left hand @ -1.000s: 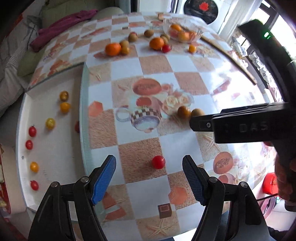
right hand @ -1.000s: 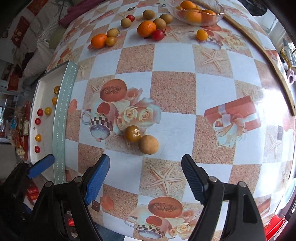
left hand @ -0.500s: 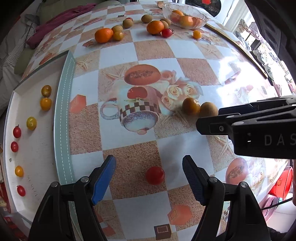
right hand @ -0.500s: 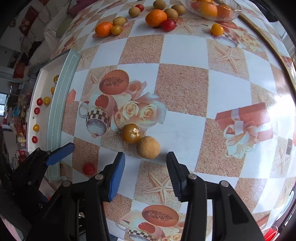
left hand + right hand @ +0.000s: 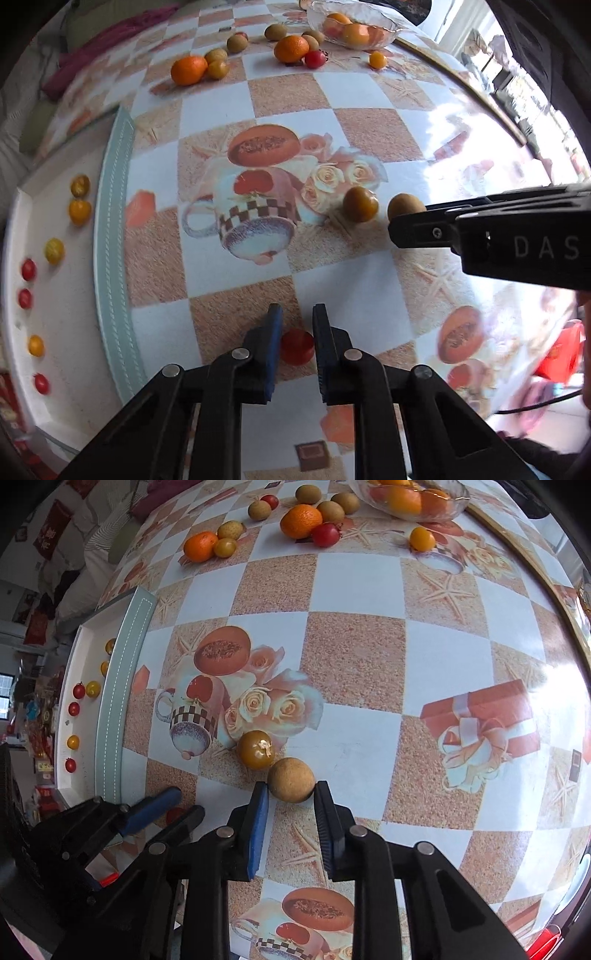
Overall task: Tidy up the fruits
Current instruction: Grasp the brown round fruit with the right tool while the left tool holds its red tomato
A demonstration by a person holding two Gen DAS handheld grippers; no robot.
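Observation:
My left gripper is shut on a red cherry tomato that rests on the patterned table; its pads press both sides. My right gripper has its pads at both sides of a tan round fruit, closed to its width, and the fruit sits at the very fingertips. An olive-brown tomato lies just left of the tan fruit, touching it. The white tray at the left holds several red and yellow cherry tomatoes in a row.
At the far end lie two oranges, several small brown and yellow fruits, a red tomato and a glass bowl of oranges. A wooden strip runs along the right edge. The tray's green rim borders the table.
Both grippers have closed from wide open. The left one moved forward and closed on the red tomato; the right one moved in and closed around the tan fruit.

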